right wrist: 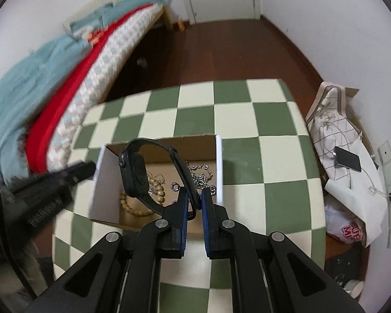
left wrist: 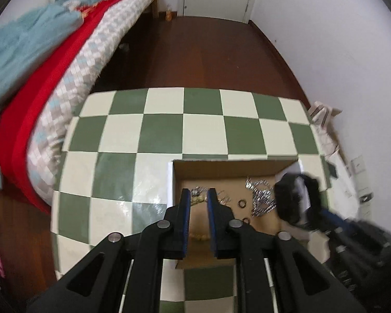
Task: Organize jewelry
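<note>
1. Fingers of right gripper [right wrist: 194,195]: narrow, pinching the strap of a black watch [right wrist: 136,174]; watch body up and left of the fingertips, over the cardboard box [right wrist: 105,182].
2. Fingers of left gripper [left wrist: 198,192]: parted by a moderate gap, holding nothing; beaded bracelet [left wrist: 199,198] between and below them.
3. Silver chains [left wrist: 262,198] and ring [left wrist: 242,204]: right of the left fingertips, on the box floor.
4. Checkered table [left wrist: 169,127]: ahead of both grippers.

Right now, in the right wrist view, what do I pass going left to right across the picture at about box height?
Left gripper → cardboard box near wall → black watch held by the right gripper → wooden bead bracelet → small ring → silver chain → checkered table → phone on the floor clutter.
</note>
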The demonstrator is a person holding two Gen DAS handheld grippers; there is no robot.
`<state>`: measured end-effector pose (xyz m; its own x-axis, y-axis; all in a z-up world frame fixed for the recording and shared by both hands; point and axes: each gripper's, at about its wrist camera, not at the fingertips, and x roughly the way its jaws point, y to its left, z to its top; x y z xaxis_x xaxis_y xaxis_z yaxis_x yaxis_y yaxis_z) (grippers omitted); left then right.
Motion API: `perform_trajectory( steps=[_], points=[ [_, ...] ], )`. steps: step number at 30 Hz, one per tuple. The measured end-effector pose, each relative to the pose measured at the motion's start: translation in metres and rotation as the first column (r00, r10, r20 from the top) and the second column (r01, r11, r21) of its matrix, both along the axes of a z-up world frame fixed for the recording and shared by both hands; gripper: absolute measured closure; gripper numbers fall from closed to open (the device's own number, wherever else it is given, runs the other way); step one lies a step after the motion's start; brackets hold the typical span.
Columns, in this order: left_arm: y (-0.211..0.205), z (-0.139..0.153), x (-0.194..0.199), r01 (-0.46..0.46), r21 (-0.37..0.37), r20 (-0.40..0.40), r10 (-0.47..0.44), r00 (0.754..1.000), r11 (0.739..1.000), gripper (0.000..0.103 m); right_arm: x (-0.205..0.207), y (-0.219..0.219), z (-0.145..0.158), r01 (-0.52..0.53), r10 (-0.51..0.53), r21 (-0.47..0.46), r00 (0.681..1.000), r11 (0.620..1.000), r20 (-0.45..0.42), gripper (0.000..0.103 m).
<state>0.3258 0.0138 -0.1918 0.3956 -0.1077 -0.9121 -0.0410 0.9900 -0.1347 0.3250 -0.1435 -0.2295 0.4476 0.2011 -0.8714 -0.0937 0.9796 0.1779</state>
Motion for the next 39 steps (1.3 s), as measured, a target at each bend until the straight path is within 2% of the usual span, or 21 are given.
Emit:
perform_trajectory(
  steps=[1,3,4,5,6,7,10,11,12,14,19,24,30,39],
  points=[
    [0.001,0.000,0.002,-0.007,0.001,-0.003,0.007,1.000,1.000,0.090,0.005,0.002,-0.004,-0.007,0.007,0.004,1.000,1.000,-0.022,0.091],
    [0.004,0.001,0.006,-0.027,0.017,-0.012,0.028,1.000,0.999,0.079,0.010,0.002,-0.009,-0.005,0.006,0.024,0.998,1.000,-0.058,0.084],
    [0.005,0.002,0.008,-0.030,0.019,-0.011,0.030,0.999,0.999,0.055,0.013,0.001,-0.010,-0.003,0.004,0.028,0.998,1.000,-0.066,0.077],
    [0.005,0.004,0.007,-0.033,0.024,-0.005,0.033,0.999,0.999,0.029,0.014,0.000,-0.008,0.004,-0.002,0.027,0.998,1.000,-0.064,0.051],
    [0.006,0.008,0.005,-0.043,0.038,0.014,0.042,0.999,0.998,0.022,0.014,-0.001,-0.008,0.004,-0.002,0.031,0.998,1.000,-0.066,0.025],
    [0.007,0.009,0.004,-0.046,0.044,0.024,0.045,0.999,0.998,0.018,0.014,-0.002,-0.005,0.006,-0.004,0.031,0.998,0.999,-0.066,0.020],
    [0.009,0.012,-0.002,-0.051,0.086,0.020,0.049,0.999,0.995,0.005,0.011,0.001,0.000,0.005,-0.008,-0.028,0.997,1.000,-0.076,0.019],
    [0.010,0.013,-0.006,-0.056,0.112,0.024,0.053,0.998,0.992,0.001,0.008,0.001,0.001,0.006,-0.010,-0.048,0.996,0.999,-0.088,0.015],
    [0.011,0.014,-0.009,-0.059,0.128,0.029,0.056,0.998,0.990,0.001,0.007,0.002,0.001,0.004,-0.010,-0.060,0.995,0.998,-0.096,0.008],
    [0.013,0.017,-0.020,-0.066,0.154,0.040,0.060,0.997,0.986,0.001,0.001,0.005,0.001,-0.001,-0.012,-0.113,0.994,0.994,-0.109,0.004],
    [0.014,0.027,-0.046,-0.071,0.194,0.053,0.062,0.997,0.978,0.000,-0.019,0.004,0.009,0.011,-0.028,-0.150,0.994,0.989,-0.110,0.001],
    [0.013,0.049,-0.073,-0.074,0.191,0.086,0.058,0.995,0.979,0.000,-0.045,0.002,0.026,0.032,-0.046,-0.169,0.995,0.985,-0.084,0.001],
    [0.017,0.089,-0.101,-0.098,0.163,0.164,0.071,0.984,0.982,0.000,-0.081,-0.003,0.067,0.065,-0.068,-0.164,0.998,0.984,-0.010,0.001],
    [0.024,0.156,-0.156,-0.098,0.123,0.261,0.063,0.963,0.988,0.000,-0.146,0.001,0.148,0.087,-0.064,-0.175,0.989,0.981,0.130,0.001]
  ],
)
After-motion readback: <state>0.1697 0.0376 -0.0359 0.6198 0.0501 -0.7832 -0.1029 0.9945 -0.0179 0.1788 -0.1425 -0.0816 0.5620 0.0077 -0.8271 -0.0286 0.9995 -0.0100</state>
